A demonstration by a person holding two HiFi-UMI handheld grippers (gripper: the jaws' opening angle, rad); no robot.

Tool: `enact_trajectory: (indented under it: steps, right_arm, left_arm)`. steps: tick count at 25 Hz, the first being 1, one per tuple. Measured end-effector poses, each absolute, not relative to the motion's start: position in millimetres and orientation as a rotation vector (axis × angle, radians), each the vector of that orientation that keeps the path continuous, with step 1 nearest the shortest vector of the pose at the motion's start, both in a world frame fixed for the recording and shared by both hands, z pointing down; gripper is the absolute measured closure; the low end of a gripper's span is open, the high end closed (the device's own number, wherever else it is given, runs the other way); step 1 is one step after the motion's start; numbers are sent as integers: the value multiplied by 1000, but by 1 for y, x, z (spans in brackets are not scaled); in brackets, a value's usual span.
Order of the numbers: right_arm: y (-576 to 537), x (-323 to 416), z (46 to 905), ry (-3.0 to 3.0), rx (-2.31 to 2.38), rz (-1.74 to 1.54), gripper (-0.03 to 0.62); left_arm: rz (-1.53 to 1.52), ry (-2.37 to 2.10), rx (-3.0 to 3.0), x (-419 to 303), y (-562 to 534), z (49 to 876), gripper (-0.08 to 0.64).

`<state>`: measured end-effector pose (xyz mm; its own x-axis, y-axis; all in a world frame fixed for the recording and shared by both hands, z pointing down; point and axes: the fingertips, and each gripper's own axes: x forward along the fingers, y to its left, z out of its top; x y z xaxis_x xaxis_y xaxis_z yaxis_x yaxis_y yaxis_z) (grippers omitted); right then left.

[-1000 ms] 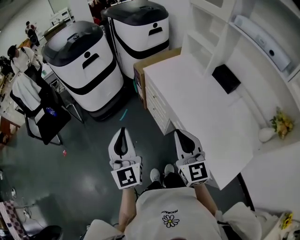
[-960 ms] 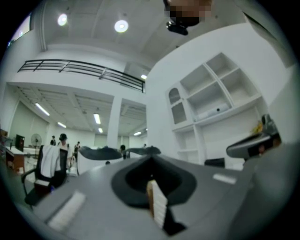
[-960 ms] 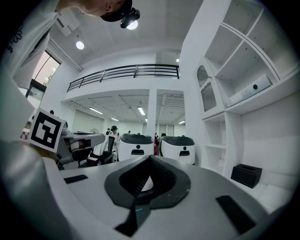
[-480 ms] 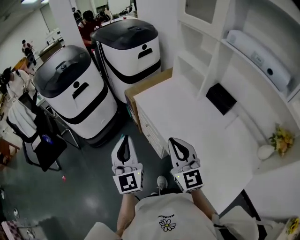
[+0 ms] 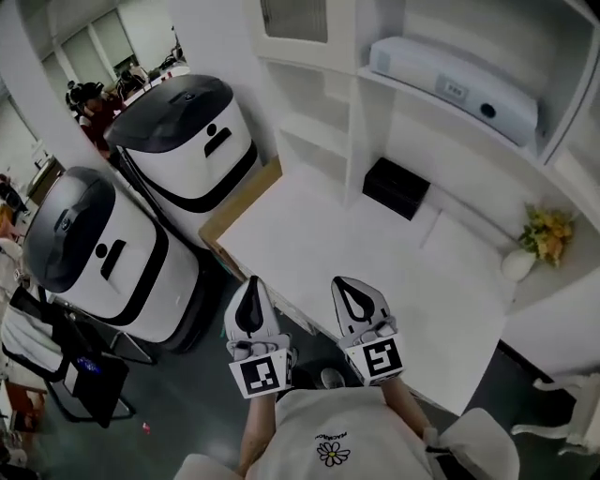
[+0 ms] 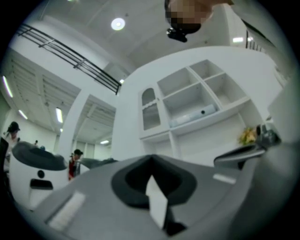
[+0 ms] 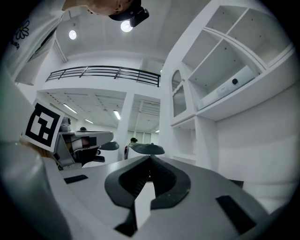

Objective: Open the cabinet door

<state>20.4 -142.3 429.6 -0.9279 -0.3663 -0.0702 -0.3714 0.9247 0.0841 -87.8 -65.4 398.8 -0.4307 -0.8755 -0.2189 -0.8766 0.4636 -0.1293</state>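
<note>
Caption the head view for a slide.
Left tongs and right tongs, shut and empty, point toward the white desk and cabinet door beyond.

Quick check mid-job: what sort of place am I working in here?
Probably an open lab or test hall with a furnished corner: a white desk under a white shelf unit with a glazed cabinet door, two big white-and-black machines beside it, and people farther back.

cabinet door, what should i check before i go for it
1. Cabinet door in view, looks closed: ok.
2. Left gripper empty, jaws together: ok.
3. Right gripper empty, jaws together: ok.
4. Grippers at the door: not ok, both well short of it, near the desk's front edge.
5. Door handle located: cannot tell.
</note>
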Motion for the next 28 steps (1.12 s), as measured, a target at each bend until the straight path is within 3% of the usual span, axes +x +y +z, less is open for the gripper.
enact_trajectory:
  steps: [11,28]
  right_arm:
    - [-194,36,406,2883,-1116,226,592]
    - [-216,26,391,2755,-1313,186,592]
  left_arm:
    - [68,2154,-1905,-93,-162,385,554]
    - [117,2046,-2062,-117,-199,370,554]
